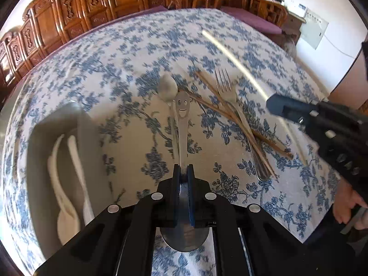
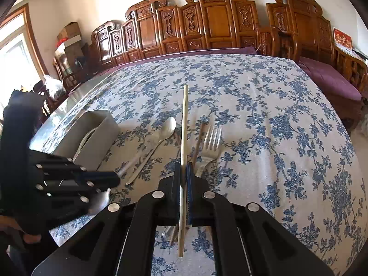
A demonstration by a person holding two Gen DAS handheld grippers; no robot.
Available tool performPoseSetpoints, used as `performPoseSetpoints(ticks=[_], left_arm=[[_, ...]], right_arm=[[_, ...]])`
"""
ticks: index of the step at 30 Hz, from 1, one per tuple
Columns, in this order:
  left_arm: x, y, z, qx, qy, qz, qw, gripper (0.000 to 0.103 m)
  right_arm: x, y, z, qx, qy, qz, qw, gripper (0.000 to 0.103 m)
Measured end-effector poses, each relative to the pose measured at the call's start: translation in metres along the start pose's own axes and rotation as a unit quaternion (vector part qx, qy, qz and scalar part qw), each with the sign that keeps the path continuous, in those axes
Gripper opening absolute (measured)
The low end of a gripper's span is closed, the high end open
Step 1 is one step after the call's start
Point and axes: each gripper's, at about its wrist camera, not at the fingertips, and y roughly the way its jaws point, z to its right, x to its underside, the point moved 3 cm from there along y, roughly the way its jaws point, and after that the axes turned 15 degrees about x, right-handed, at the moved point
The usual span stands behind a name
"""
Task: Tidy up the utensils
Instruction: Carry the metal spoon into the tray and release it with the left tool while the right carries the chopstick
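Observation:
My left gripper [image 1: 183, 169] is shut on the handle of a steel spoon with a smiling face [image 1: 182, 115], whose bowl shows below the fingers. A second steel spoon [image 1: 167, 87], a fork [image 1: 226, 92] and brown chopsticks [image 1: 230, 112] lie on the cloth ahead. My right gripper [image 2: 183, 168] is shut on a pale chopstick [image 2: 184, 124] that points away over the table. In the right wrist view the plain spoon [image 2: 166, 128] and the fork [image 2: 212, 140] lie under that chopstick. The left gripper [image 2: 112, 179] shows at the left there.
A grey container [image 1: 92, 149] with white spoons [image 1: 66, 195] in it stands left of the utensils. The blue floral tablecloth [image 2: 276, 138] covers the table. Carved wooden benches [image 2: 214, 23] with purple cushions stand along the far and right edges. A hand [image 1: 347, 207] shows at the right.

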Motion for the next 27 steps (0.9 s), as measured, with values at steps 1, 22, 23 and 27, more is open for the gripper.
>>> performPoseSetpoints(ticks=[1, 22, 23, 27], left_arm=[[0.000, -0.005, -0.001, 0.000, 0.000, 0.005, 1.0000, 0.005], [0.010, -0.101, -0.058, -0.044, -0.033, 0.080, 0.9953, 0.005], [0.011, -0.101, -0.061, -0.046, -0.035, 0.080, 0.9951, 0.005], [0.018, -0.098, -0.078, -0.051, -0.052, 0.078, 0.9942, 0.005]], right_arm=[[0.000, -0.001, -0.002, -0.001, -0.001, 0.001, 1.000, 0.006], [-0.008, -0.048, -0.079, -0.060, -0.046, 0.057, 0.996, 0.006], [-0.008, -0.049, -0.082, -0.061, -0.048, 0.057, 0.995, 0.006], [-0.006, -0.051, -0.092, -0.064, -0.059, 0.056, 0.995, 0.006]])
